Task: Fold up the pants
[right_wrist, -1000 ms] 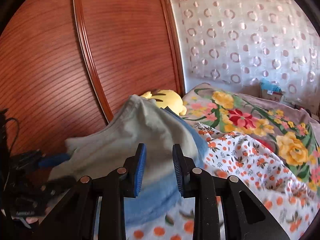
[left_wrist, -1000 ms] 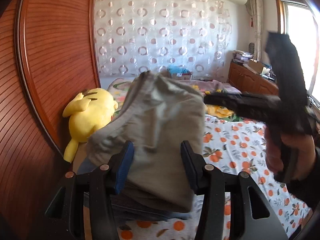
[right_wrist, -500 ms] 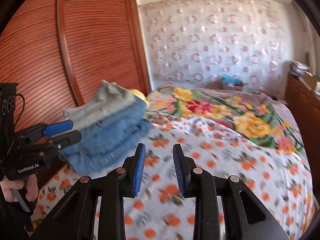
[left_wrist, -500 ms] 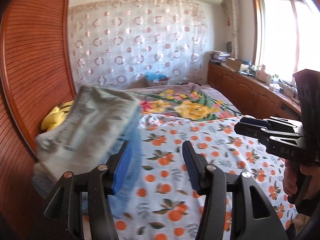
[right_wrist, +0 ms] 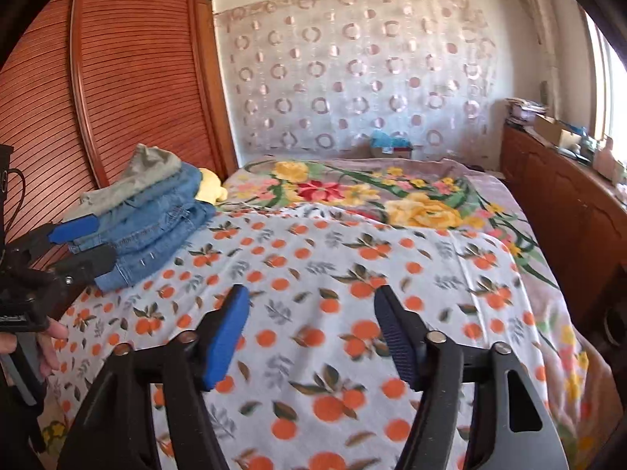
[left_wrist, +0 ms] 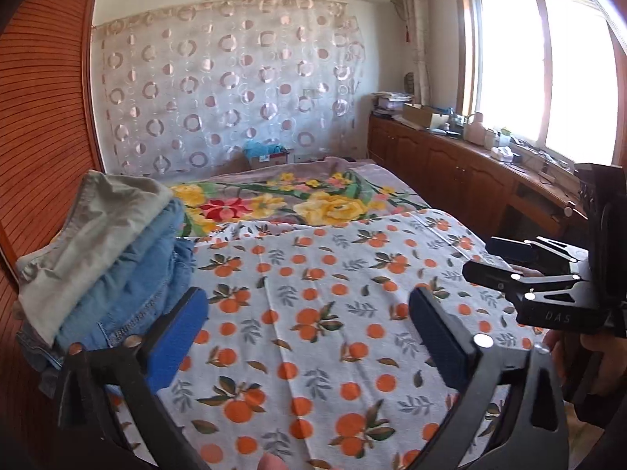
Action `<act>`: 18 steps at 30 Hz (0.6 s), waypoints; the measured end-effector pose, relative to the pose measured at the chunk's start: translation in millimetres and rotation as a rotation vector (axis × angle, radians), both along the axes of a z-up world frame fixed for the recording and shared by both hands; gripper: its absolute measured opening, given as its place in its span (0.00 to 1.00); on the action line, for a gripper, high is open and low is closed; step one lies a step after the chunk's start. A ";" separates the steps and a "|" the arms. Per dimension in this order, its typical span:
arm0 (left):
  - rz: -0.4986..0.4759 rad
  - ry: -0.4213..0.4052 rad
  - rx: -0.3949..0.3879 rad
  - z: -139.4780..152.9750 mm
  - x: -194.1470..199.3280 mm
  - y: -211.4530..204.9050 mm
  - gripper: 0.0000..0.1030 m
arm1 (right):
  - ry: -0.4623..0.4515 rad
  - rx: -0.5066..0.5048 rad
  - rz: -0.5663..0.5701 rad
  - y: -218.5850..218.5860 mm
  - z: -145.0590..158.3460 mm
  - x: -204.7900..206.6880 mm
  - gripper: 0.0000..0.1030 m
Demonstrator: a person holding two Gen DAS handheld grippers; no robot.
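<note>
A stack of folded pants [left_wrist: 106, 258] lies at the left edge of the bed, grey-green pants on top of blue jeans; it also shows in the right wrist view [right_wrist: 145, 215]. My left gripper [left_wrist: 309, 333] is open and empty, just right of the stack. My right gripper [right_wrist: 311, 329] is open and empty over the orange-print sheet [right_wrist: 352, 274], well right of the stack. The right gripper also shows at the right of the left wrist view [left_wrist: 505, 262], and the left gripper at the left of the right wrist view [right_wrist: 84, 241].
A wooden slatted wardrobe [right_wrist: 129, 78] stands close behind the stack. A yellow plush toy [right_wrist: 211, 190] lies behind the pants. A floral blanket [left_wrist: 313, 199] covers the far bed. A wooden cabinet [left_wrist: 470, 180] with clutter runs under the window on the right.
Both grippers drew back from the folded stack and swung right over the sheet. Both sets of jaws opened wider. The stack stays by the wardrobe.
</note>
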State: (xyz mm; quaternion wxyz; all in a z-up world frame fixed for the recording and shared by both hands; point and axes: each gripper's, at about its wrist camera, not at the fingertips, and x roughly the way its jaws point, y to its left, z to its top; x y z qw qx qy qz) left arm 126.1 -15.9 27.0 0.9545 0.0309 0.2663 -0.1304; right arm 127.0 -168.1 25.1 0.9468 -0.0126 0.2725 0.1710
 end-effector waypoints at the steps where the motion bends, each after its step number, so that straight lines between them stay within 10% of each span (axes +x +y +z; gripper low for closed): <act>1: -0.008 -0.001 0.002 0.2 -3.2 -4.1 1.00 | 0.003 -0.003 -0.009 -0.4 0.2 -4.0 0.70; 18: 0.025 0.027 -0.023 -8.7 -52.9 -18.6 1.00 | -0.020 -0.003 -0.079 -20.4 13.4 -92.8 0.71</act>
